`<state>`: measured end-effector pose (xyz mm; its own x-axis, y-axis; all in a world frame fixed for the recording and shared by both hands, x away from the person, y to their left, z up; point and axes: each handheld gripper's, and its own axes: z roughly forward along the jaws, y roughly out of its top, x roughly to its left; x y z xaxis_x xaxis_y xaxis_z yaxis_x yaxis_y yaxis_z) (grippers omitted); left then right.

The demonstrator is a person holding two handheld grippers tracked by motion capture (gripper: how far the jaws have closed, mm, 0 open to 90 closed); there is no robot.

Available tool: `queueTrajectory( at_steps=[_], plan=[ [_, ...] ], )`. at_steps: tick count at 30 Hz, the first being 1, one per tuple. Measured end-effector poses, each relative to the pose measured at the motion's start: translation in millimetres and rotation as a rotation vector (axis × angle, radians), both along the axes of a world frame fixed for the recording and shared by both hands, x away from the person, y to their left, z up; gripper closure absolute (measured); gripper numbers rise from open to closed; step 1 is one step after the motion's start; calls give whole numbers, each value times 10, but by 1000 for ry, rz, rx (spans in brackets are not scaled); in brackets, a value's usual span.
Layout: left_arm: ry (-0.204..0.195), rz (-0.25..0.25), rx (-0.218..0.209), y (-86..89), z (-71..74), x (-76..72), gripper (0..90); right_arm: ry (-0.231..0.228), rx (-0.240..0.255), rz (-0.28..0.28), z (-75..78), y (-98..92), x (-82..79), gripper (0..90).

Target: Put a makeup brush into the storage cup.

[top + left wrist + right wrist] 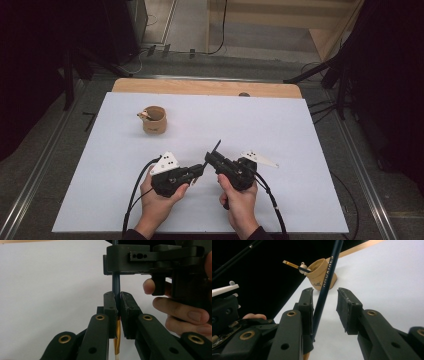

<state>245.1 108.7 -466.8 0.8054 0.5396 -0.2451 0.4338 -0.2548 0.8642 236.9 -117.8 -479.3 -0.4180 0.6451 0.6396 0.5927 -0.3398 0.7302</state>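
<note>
Dark blue pencil (325, 287) sits clamped in the left hand-held gripper (117, 305), over the near middle of the white worktop (260, 125). Right hand-held gripper (325, 305) straddles it, pads apart, maybe brushing one side. Tan cup (153, 120) stands far left.

Dark blue pencil (325, 285) (gold ferrule), steeply tilted, clamped above the white table
</note>
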Motion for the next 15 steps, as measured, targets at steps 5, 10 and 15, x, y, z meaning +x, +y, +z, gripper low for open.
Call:
queueTrajectory(
  at_steps=[5,10,15],
  plan=[
    [-5,-8,6,-26,-13,-14,846,3,16,4,-3,-1,-12,714],
    [-9,-8,12,-31,-22,-21,846,22,58,9,-28,-23,0,775],
    [0,-25,-3,-47,-55,3,835,1,73,27,-25,-37,-7,850]
  ],
)
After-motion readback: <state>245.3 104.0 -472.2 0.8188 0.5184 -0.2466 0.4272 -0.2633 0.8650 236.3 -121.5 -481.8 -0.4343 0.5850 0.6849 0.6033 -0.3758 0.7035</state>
